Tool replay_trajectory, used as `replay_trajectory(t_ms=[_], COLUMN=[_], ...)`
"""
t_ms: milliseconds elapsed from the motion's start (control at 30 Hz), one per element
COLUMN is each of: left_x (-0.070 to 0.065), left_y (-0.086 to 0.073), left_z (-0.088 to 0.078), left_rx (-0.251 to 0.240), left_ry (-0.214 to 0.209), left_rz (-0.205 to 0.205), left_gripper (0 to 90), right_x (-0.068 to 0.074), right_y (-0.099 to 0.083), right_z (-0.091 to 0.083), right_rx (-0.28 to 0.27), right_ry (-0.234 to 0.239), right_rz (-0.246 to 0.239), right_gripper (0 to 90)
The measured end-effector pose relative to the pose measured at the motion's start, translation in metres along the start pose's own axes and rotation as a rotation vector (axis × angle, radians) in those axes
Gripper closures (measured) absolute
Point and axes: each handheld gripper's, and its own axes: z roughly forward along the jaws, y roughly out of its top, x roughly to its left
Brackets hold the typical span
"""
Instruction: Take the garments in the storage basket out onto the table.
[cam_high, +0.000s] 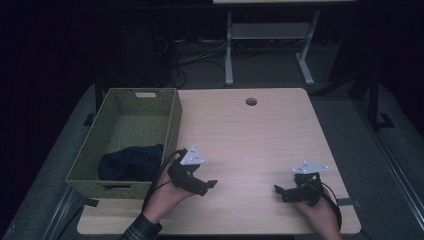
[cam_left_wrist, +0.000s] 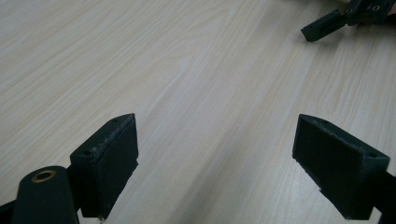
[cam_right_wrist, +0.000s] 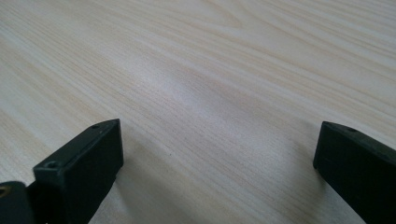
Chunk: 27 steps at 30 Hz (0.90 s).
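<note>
Two grippers rest low over the table (cam_high: 250, 145) near its front edge, both with jaws spread wide and nothing between them. The left gripper (cam_high: 207, 186) sits toward the front left, just beside the basket (cam_high: 172, 120), its jaws pointing right across the wood; in the left gripper view its pads (cam_left_wrist: 112, 158) frame bare wood, and the right gripper's tip shows near the top right corner of that view. The right gripper (cam_high: 278, 192) sits toward the front right corner, its jaws pointing left, well apart from the left one. The basket stands on the table's left edge, and a dark cloth (cam_high: 131, 162) lies bunched in its near end, touching the front wall.
</note>
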Motion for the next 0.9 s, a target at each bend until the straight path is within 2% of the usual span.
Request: replay_trajectory(t_ms=[133,567,767,900], left_x=[0.001,0.003,0.006,0.009], left_y=[0.005,0.016,0.024,0.029], left_z=[-0.002,-0.001,-0.004,-0.005], left_rx=[-0.009,0.008,-0.008,0.003], left_ry=[-0.005,-0.032,-0.035,-0.048], left_rz=[0.006,0.035,0.042,0.054], left_gripper=[13.9,13.9,14.0,14.1], right_x=[0.000,0.000,0.000,0.000], right_y=[0.000,0.000,0.000,0.000], right_z=[0.000,0.000,0.000,0.000], right_rx=[0.001,0.000,0.001,0.000], right_ry=[0.000,0.002,0.002,0.002], right_rz=[-0.002,-0.001,0.000,-0.003], right_gripper=[1.3,1.3,1.3,1.3])
